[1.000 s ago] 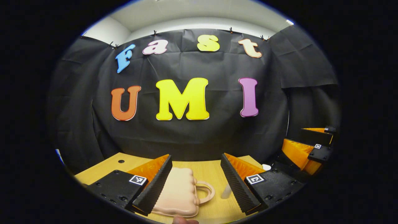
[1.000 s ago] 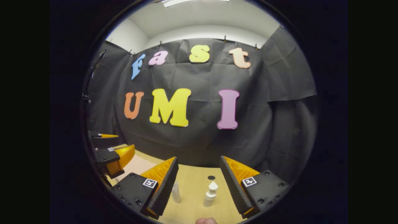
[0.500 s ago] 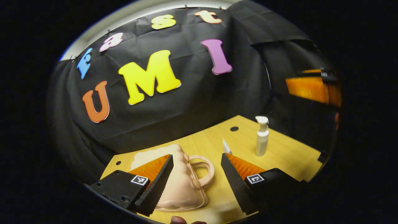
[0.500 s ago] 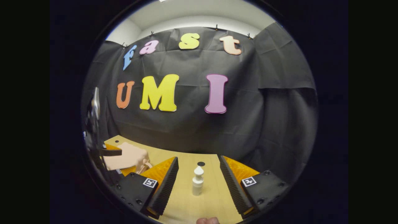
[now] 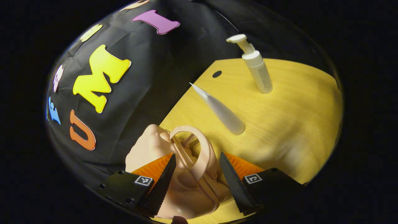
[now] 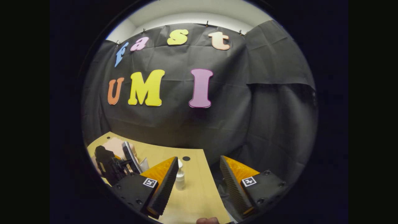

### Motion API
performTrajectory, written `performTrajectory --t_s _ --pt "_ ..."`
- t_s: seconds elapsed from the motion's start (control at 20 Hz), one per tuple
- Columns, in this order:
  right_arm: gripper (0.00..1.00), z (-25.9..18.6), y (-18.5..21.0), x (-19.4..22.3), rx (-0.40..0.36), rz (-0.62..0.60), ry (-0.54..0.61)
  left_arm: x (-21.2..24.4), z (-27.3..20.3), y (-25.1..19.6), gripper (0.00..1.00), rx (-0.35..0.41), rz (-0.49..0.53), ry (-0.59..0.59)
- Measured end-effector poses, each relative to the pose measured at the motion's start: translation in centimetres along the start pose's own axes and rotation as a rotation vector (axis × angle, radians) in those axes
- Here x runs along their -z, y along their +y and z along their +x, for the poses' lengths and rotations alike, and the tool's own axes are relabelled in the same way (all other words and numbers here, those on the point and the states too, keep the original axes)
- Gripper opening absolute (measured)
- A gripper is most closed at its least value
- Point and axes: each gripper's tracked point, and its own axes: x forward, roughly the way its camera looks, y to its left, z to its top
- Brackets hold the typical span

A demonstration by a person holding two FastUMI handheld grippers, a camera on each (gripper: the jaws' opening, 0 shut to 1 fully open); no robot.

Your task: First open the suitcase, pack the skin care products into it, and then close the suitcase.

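Wooden tabletop [image 5: 289,118] under black cloth: my left gripper [image 5: 196,183] straddles the closed pale-pink plastic suitcase [image 5: 186,186].
Its fingers stand wide apart beside the loop handle [image 5: 199,149], gripping nothing. Beyond, a white tube [image 5: 222,112] lies pointing toward the wall; farther off, a white pump bottle [image 5: 256,67] stands upright. My right gripper [image 6: 199,186] hangs open, empty.

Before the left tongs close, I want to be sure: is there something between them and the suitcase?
Nothing visible is in the way. The left tongs are open on either side of the suitcase handle. The tube and pump bottle stand farther off on the table.
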Motion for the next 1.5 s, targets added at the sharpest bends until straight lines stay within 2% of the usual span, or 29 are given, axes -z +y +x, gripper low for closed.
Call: performTrajectory --t_s 0.05,0.15,0.3,0.4,0.45,0.6,0.8,1.05,1.2,1.3,1.5 --pt "0.80 0.0 -0.5 0.2 0.010 0.003 0.000 -0.1 0.4 0.0 0.88 -0.003 0.022 0.011" --pt "0.80 0.0 -1.3 0.6 0.024 0.011 0.010 -0.2 1.1 0.0 0.76 0.004 0.048 0.022" --pt "0.80 -0.2 -2.0 1.2 0.037 0.025 0.023 0.8 2.1 -0.3 0.47 0.030 0.038 0.084" --pt "0.80 -0.4 -2.2 1.2 0.039 0.030 0.023 0.7 2.1 -0.5 0.37 0.044 0.044 0.107" --pt "0.80 -0.5 -2.2 1.2 0.040 0.030 0.018 0.6 2.1 -0.4 0.36 0.044 0.050 0.107" --pt "0.80 -0.8 -1.9 0.9 0.038 0.035 0.005 -0.1 1.3 0.0 0.25 0.037 0.044 0.084" --pt "0.80 -1.4 -1.0 0.5 0.023 0.042 -0.011 -0.8 -0.9 2.1 0.06 -0.006 -0.094 0.078" --pt "0.80 -1.1 1.9 -1.2 -0.024 0.036 -0.045 -2.5 -5.7 8.8 0.03 -0.075 -0.278 -0.081" --pt "0.80 -1.0 4.5 -3.1 -0.065 0.020 -0.078 -1.1 -8.8 15.6 0.03 -0.142 -0.443 -0.183" --pt "0.80 -0.8 6.4 -4.1 -0.095 0.009 -0.095 1.4 -10.5 20.5 0.03 -0.204 -0.533 -0.249" --pt "0.80 -1.1 10.0 -5.7 -0.134 -0.019 -0.117 10.2 -12.5 30.5 0.03 -0.421 -0.624 -0.308"
